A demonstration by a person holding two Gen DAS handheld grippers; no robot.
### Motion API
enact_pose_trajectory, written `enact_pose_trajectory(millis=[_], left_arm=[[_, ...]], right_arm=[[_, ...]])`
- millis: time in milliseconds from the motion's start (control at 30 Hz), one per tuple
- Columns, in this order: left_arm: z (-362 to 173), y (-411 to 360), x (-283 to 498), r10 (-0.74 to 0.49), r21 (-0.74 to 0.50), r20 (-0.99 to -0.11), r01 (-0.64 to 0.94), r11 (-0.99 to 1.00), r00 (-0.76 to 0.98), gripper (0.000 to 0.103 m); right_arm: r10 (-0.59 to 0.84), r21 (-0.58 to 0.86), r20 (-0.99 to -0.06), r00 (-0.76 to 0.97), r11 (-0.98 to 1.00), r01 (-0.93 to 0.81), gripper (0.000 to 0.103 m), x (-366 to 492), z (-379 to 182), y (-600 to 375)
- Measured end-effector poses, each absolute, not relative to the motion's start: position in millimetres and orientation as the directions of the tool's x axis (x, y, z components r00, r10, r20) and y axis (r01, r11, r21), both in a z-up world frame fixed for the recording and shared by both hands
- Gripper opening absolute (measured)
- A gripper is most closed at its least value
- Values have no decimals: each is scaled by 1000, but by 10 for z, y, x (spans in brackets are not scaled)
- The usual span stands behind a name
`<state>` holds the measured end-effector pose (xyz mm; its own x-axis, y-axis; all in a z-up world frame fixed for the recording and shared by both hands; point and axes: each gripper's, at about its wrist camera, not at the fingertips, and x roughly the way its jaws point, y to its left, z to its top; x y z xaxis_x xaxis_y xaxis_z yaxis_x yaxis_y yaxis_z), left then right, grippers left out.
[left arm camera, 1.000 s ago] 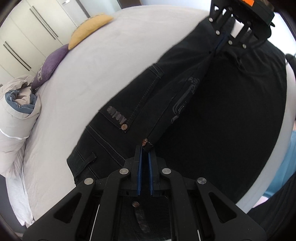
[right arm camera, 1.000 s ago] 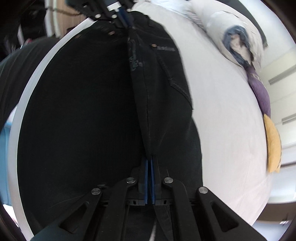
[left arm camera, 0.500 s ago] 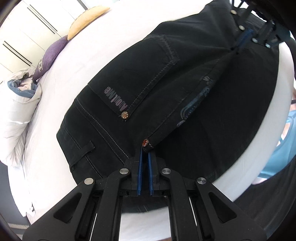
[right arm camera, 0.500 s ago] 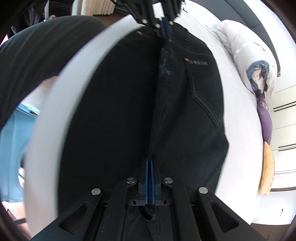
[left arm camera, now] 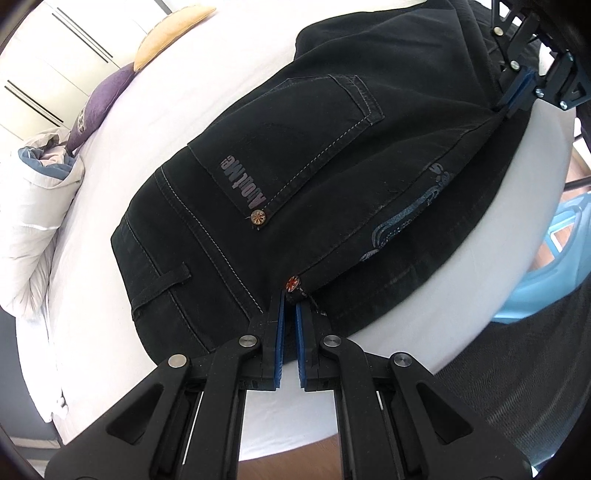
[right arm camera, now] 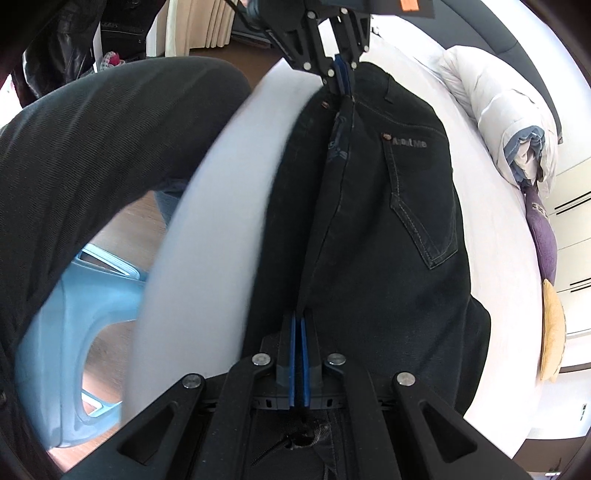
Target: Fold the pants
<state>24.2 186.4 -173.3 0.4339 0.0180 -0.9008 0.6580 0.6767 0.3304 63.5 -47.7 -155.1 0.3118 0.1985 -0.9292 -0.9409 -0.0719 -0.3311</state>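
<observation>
Black stitched denim pants [left arm camera: 332, 155], folded.

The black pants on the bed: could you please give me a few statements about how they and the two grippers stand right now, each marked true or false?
1. The left gripper is shut on the pants near a rivet. True.
2. The right gripper hangs open, clear of the fabric. False: it is shut on the pants.
3. The pants lie on a white bed. True.
4. A back pocket with lettering faces up. True.
5. The purple cushion rests on the pants. False: it lies apart from them, beside a yellow cushion.
</observation>
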Motion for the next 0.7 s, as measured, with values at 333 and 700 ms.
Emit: enact_pose_trajectory(millis=[333, 700], left_arm=[[-1880, 1848, 374, 51, 346, -905, 659, 668, 423, 3], [-1914, 1801, 563, 58, 366, -888, 626, 689, 456, 0]], right_arm=[[179, -336, -930, 321, -57, -940, 4, 673, -1617, -367], [175, -357, -922, 344, -47, -933, 4, 471, -1610, -394]])
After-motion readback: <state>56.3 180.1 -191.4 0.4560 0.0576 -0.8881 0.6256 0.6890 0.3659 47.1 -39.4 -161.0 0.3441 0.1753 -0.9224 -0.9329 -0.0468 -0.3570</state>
